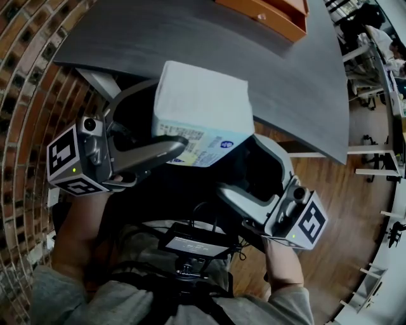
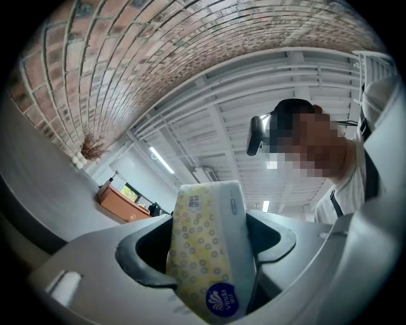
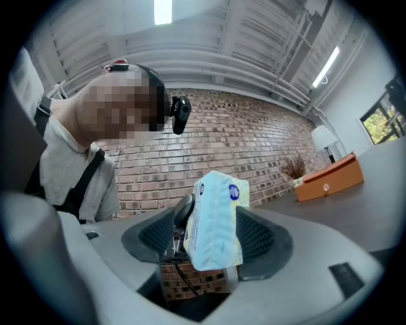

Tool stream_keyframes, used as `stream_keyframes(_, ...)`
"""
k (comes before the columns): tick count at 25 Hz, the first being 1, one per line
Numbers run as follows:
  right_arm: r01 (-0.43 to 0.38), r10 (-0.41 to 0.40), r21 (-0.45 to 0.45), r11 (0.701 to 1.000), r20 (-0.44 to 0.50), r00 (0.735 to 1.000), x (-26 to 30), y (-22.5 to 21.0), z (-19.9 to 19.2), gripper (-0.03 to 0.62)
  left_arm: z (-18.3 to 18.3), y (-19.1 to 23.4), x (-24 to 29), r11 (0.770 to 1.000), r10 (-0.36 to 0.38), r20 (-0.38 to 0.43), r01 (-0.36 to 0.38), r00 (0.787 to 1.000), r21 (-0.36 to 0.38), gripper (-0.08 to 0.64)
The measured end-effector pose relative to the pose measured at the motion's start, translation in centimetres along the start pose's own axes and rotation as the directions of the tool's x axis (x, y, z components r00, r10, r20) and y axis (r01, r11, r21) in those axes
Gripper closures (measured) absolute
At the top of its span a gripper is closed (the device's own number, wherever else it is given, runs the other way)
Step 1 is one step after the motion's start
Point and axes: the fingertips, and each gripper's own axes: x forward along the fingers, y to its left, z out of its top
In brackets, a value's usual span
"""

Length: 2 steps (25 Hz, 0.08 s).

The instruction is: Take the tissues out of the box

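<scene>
left claw (image 2: pixel 207 254): clamped on tissue pack (image 1: pixel 203 105); right claw (image 3: pixel 206 236): open, straddling same pack

- The tissue pack (image 1: pixel 202 111) hangs over the near edge of the table (image 1: pixel 190 32), between the two grippers.
- The left gripper (image 1: pixel 170 114) is at the pack's left side, one jaw on each face.
- The right gripper (image 1: pixel 238 162) is at the pack's near right corner.
- A drawer box (image 1: pixel 266 13) sits on the table towards its far right.

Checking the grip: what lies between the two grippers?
A yellow-and-blue plastic tissue pack, clamped by the left gripper, its other end inside the right gripper; head view shows it.
</scene>
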Motion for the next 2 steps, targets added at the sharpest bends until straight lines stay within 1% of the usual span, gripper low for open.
stream_keyframes(2,-0.004,0.004,-0.008,1.0,0.005,1.0,0.08,-0.01,-0.04,0.278,-0.06,0.09,-0.03,1.0,0.001,0.001,-0.001,1.0,-0.004,0.206)
